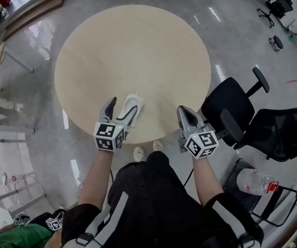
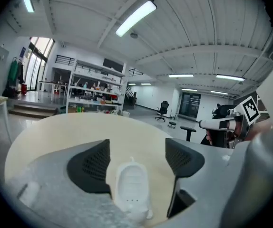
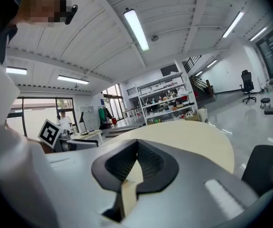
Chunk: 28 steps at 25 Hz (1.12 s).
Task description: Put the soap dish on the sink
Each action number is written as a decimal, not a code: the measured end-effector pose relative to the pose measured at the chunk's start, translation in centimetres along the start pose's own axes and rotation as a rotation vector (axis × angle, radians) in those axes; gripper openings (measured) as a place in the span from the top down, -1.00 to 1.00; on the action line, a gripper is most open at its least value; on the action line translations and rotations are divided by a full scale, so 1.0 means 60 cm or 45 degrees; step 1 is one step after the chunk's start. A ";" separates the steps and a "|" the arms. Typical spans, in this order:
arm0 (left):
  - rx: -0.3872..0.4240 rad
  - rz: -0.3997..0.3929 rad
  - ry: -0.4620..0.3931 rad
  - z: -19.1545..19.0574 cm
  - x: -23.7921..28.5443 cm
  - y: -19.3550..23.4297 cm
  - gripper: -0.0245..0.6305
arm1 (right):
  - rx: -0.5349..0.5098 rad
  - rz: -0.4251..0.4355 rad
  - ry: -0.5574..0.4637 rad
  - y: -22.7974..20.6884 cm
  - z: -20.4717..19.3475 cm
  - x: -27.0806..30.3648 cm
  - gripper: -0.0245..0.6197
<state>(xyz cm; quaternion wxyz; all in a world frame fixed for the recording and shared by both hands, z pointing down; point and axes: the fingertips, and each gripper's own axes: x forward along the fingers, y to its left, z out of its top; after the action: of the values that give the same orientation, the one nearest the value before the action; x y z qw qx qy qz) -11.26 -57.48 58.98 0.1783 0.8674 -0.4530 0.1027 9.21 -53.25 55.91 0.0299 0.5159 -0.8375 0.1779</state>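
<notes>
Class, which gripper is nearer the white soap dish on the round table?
Left. The left gripper has the soap dish between its open jaws; the right gripper, shut, hangs off to the dish's right, clear of it.

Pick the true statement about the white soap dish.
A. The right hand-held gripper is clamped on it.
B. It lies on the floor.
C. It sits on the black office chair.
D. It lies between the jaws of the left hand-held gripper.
D: in the left gripper view the soap dish lies between the left hand-held gripper's jaws, which stand apart, clear of its sides, over the round table.
</notes>
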 end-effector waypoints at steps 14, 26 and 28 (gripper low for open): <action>0.021 0.199 -0.363 0.099 -0.135 -0.042 0.93 | -0.109 0.153 -0.151 0.024 0.084 -0.082 0.90; 0.048 0.324 -0.473 0.092 -0.204 -0.162 0.93 | -0.150 0.240 -0.202 -0.019 0.101 -0.202 0.90; 0.044 0.341 -0.491 0.089 -0.217 -0.182 0.93 | -0.151 0.263 -0.201 -0.023 0.099 -0.216 0.90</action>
<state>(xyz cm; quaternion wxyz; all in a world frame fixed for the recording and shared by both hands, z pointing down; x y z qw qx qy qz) -9.59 -44.15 47.31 0.0585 0.8062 -0.5878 -0.0346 17.25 -44.68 47.71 -0.0240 0.4366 -0.8949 0.0889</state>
